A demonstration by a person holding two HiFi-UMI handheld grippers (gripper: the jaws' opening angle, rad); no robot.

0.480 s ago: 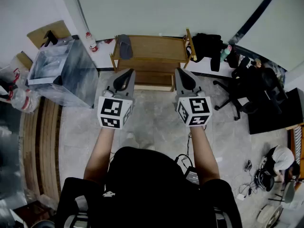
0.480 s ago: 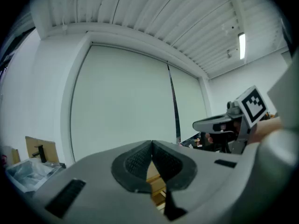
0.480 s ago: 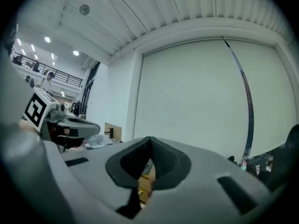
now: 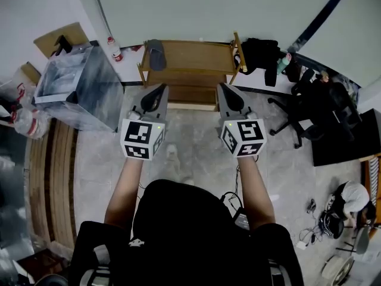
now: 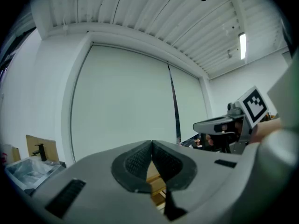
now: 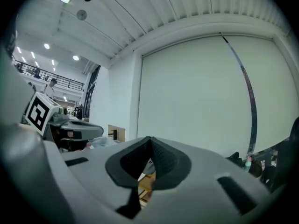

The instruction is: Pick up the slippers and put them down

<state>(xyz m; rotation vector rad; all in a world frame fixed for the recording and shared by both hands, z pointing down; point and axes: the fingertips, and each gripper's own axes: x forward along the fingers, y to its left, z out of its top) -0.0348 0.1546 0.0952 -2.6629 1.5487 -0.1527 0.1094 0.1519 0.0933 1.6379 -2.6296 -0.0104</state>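
1. The only print I can make out is the black-and-white square patterns on my marker cubes (image 4: 143, 139).
2. My left gripper (image 4: 161, 90) is clenched with its pads meeting on nothing. My right gripper (image 4: 224, 88) is likewise closed and empty.
3. Both point level at the wooden rack (image 4: 196, 58) ahead.
4. A grey slipper (image 4: 156, 53) lies on the rack's top at its left end, well apart from both grippers.
5. Its long axis runs from me toward the wall (image 4: 208, 11). I cannot tell toe from heel.
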